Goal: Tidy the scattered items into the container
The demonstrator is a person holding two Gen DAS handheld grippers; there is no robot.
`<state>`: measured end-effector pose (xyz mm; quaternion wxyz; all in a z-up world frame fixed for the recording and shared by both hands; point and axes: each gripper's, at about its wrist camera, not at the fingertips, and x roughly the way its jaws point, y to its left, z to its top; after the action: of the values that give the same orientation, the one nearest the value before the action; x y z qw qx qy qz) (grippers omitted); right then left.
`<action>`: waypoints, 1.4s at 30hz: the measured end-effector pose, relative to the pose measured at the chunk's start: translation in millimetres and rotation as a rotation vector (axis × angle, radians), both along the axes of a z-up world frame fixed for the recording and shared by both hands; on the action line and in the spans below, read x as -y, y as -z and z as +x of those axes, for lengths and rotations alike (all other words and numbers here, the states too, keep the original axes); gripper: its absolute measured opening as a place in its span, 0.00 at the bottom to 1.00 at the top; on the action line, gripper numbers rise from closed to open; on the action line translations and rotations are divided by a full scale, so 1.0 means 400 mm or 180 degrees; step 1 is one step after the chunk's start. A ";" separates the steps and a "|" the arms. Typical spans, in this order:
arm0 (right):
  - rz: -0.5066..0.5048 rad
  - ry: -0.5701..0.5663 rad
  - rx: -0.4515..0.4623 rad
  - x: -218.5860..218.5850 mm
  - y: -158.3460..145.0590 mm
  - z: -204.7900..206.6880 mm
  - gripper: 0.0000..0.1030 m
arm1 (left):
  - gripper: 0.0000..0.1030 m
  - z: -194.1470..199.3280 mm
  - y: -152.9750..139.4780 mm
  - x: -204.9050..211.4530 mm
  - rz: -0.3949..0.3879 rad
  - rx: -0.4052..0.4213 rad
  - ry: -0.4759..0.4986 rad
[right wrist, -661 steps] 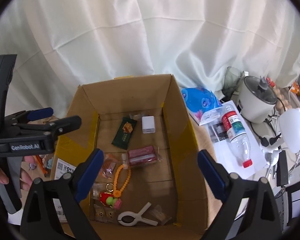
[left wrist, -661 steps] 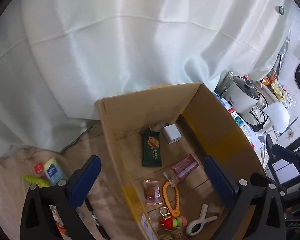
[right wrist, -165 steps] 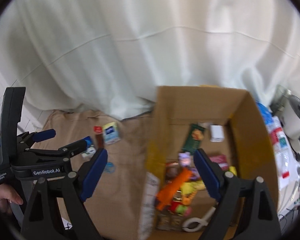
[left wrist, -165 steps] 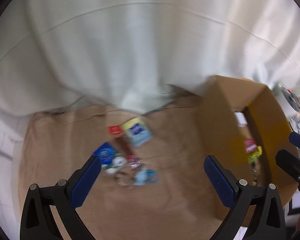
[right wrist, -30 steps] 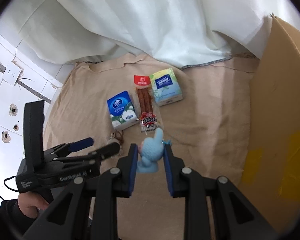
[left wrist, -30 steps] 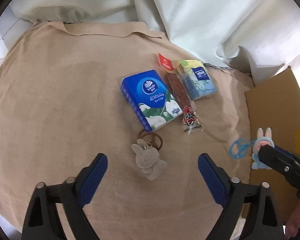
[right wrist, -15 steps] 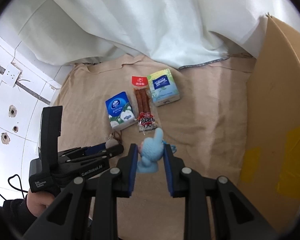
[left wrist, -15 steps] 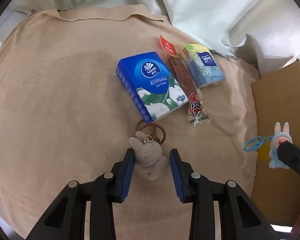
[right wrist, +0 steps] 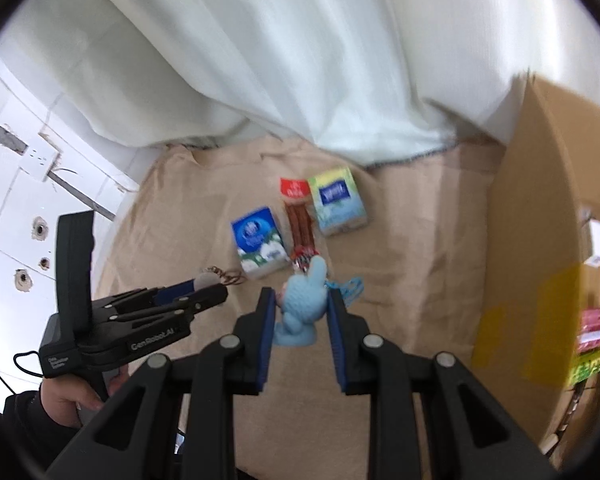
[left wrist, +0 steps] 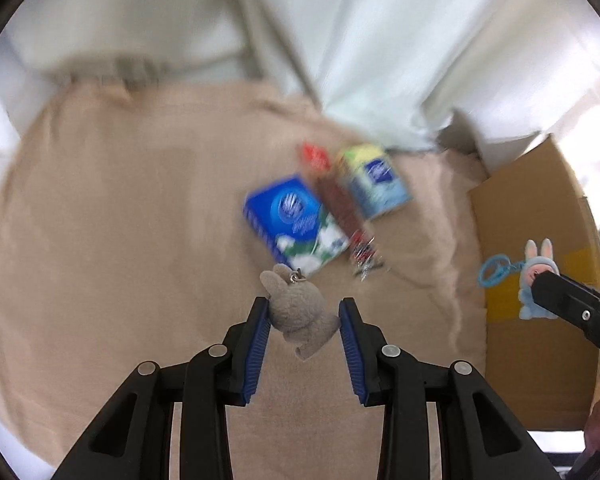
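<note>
now left tongs [left wrist: 303, 322] clamp the grey bunny keychain [left wrist: 298, 314] above the tan cloth [left wrist: 120, 240]; right tongs [right wrist: 302, 312] grip the blue bunny keychain [right wrist: 303, 304] (ring dangling), beside the cardboard box [right wrist: 540, 240].

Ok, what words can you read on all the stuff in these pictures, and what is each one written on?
"GenRobot.AI": white letters on the side of the black left hand-held gripper.
Small white label on that gripper's handle: too small to read.
Blue tissue pack with a round white logo: blurred.
Green and blue tissue pack: blurred.
Red-topped sausage snack packet: white marks, unreadable.
</note>
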<state>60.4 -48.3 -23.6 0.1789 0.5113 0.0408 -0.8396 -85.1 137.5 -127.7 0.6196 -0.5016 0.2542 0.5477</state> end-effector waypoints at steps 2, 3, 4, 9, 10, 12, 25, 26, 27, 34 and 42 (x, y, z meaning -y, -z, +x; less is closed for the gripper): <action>-0.0035 -0.0039 -0.0085 0.004 -0.039 0.010 0.28 | 0.35 0.002 -0.057 0.002 0.0146 -0.0106 0.0039; -0.0046 -0.0046 -0.0124 0.008 -0.055 0.014 0.28 | 0.35 0.001 -0.078 -0.001 0.0189 -0.0079 0.0035; -0.0067 -0.0061 -0.0171 0.009 -0.074 0.019 0.28 | 0.35 -0.002 -0.102 -0.001 0.0236 -0.0091 0.0031; -0.0138 -0.0090 -0.0408 0.004 -0.170 0.042 0.28 | 0.35 0.004 -0.225 -0.004 0.0537 -0.0086 0.0081; -0.0156 -0.0081 -0.0463 0.000 -0.189 0.047 0.28 | 0.35 0.011 -0.248 -0.005 0.0594 -0.0078 0.0111; -0.0188 -0.0061 -0.0547 -0.011 -0.221 0.057 0.28 | 0.35 0.028 -0.284 -0.009 0.0690 -0.0089 0.0174; -0.0095 0.0425 -0.0990 -0.183 -0.364 0.121 0.28 | 0.35 0.273 -0.445 -0.072 0.1091 -0.0122 0.0861; -0.0080 0.0483 -0.1016 -0.201 -0.372 0.127 0.28 | 0.35 0.294 -0.455 -0.075 0.1106 -0.0111 0.0920; -0.0069 0.0534 -0.1039 -0.219 -0.379 0.133 0.28 | 0.35 0.319 -0.467 -0.078 0.1129 -0.0096 0.0980; 0.0133 0.0984 -0.1097 -0.365 -0.399 0.179 0.28 | 0.35 0.501 -0.510 -0.097 0.1212 -0.0060 0.1397; 0.0465 0.1323 -0.1002 -0.478 -0.371 0.217 0.28 | 0.35 0.681 -0.471 -0.091 0.1049 -0.0116 0.1771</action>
<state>147.4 143.0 124.9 -0.0432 0.3833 0.0227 -0.9223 187.2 173.9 60.6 0.8137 -0.2959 0.3006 0.3999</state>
